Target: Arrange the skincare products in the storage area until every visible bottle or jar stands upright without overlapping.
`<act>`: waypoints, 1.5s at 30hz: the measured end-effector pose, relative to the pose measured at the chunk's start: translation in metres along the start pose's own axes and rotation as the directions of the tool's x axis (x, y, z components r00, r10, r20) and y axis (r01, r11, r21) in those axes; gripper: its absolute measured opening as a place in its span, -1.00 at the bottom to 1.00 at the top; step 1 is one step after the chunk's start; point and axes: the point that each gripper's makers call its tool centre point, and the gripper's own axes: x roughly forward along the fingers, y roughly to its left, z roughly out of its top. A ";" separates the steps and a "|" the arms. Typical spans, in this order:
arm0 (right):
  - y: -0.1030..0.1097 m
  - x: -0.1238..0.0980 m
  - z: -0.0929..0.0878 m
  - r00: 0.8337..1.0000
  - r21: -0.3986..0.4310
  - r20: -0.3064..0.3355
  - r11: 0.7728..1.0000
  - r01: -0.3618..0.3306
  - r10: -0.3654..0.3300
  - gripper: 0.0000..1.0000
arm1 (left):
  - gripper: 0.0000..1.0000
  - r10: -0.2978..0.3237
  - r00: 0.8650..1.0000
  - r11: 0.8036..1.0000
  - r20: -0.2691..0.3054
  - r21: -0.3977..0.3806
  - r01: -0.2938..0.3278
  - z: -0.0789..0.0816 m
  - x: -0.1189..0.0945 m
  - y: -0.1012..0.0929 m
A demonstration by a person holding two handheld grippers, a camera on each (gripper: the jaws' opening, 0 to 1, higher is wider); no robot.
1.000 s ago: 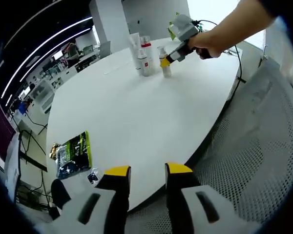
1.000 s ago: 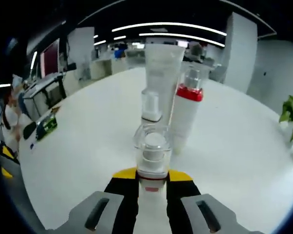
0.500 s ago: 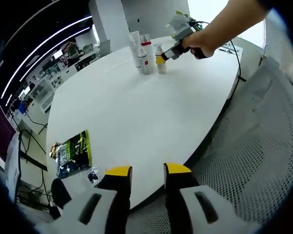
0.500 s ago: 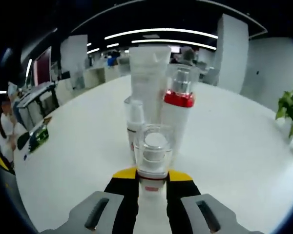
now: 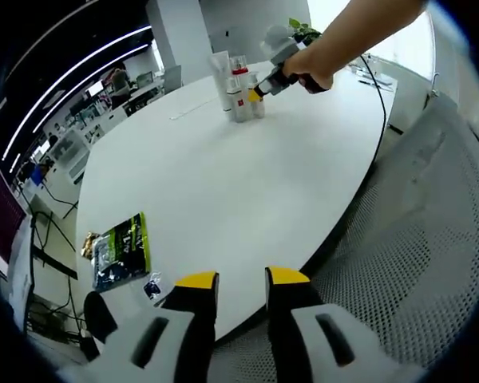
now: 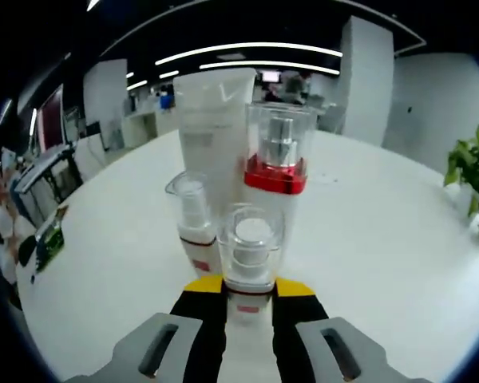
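In the right gripper view my right gripper (image 6: 248, 290) is shut on a small clear-capped bottle (image 6: 251, 254), held upright. Close behind it stand a small spray bottle (image 6: 193, 226), a white tube (image 6: 211, 120) and a tall bottle with a red collar (image 6: 277, 171), all upright on the round white table (image 6: 375, 239). In the left gripper view the same cluster of bottles (image 5: 235, 86) stands at the far side of the table (image 5: 223, 183), with the right gripper (image 5: 257, 92) and a person's hand at it. My left gripper (image 5: 231, 281) hangs open over the table's near edge, holding nothing.
A green and black packet (image 5: 121, 249) lies near the table's left edge. A mesh chair (image 5: 415, 263) stands to the right of my left gripper. A potted plant (image 6: 471, 171) sits at the far right of the table. Desks and monitors fill the room behind.
The right gripper has carried the small bottle closer to the standing cluster, which now looms larger. The left gripper has stayed put.
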 end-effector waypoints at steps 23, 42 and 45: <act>-0.001 0.010 0.006 0.999 0.026 -0.012 0.999 0.038 -0.038 -0.66 | -0.69 -0.005 1.000 1.000 -0.006 -0.003 0.005 -0.001 0.000 -0.001; 0.001 0.002 -0.010 0.996 -0.009 -0.082 0.999 0.038 -0.039 -0.57 | -0.73 0.002 1.000 1.000 -0.007 -0.005 -0.002 -0.001 0.000 0.001; 0.000 -0.004 -0.015 0.995 -0.008 -0.092 0.999 0.042 -0.042 -0.55 | -0.73 0.003 1.000 1.000 -0.006 -0.004 -0.003 -0.001 0.000 0.001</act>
